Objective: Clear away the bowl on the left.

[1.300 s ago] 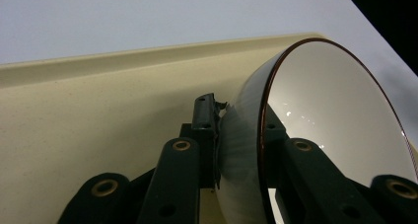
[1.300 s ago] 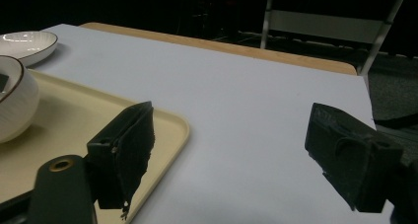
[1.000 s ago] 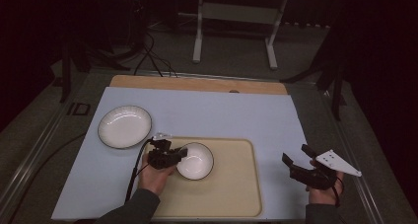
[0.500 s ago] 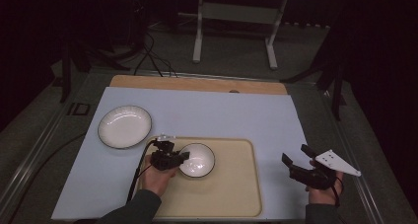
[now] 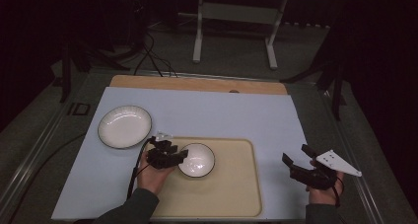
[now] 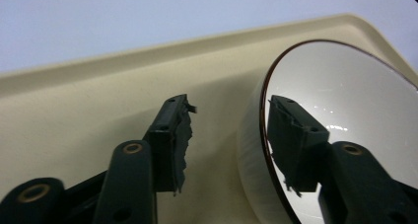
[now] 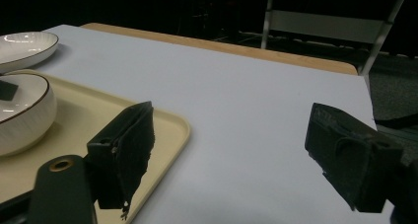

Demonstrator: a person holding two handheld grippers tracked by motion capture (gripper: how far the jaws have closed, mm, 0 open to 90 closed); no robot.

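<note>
High view: left gripper point(image 5: 181, 155) fingers just opened, spread astride the bowl point(image 5: 197, 160) rim at the tray's point(image 5: 236, 194) left end. Right gripper point(image 5: 296, 162) fingers spread, empty, above bare desk point(image 5: 222, 110) right of the tray.

You have one bowl point(image 5: 196, 160) on the bench, sitting on the single cream tray point(image 5: 236, 194). One white plate point(image 5: 124, 126) lies off to the tray's left. One pale blue mat point(image 5: 222, 115) covers the bench top. You hold two grippers: the left gripper point(image 5: 181, 156) at the bowl's rim, the right gripper point(image 5: 295, 157) off to the tray's right.
</note>
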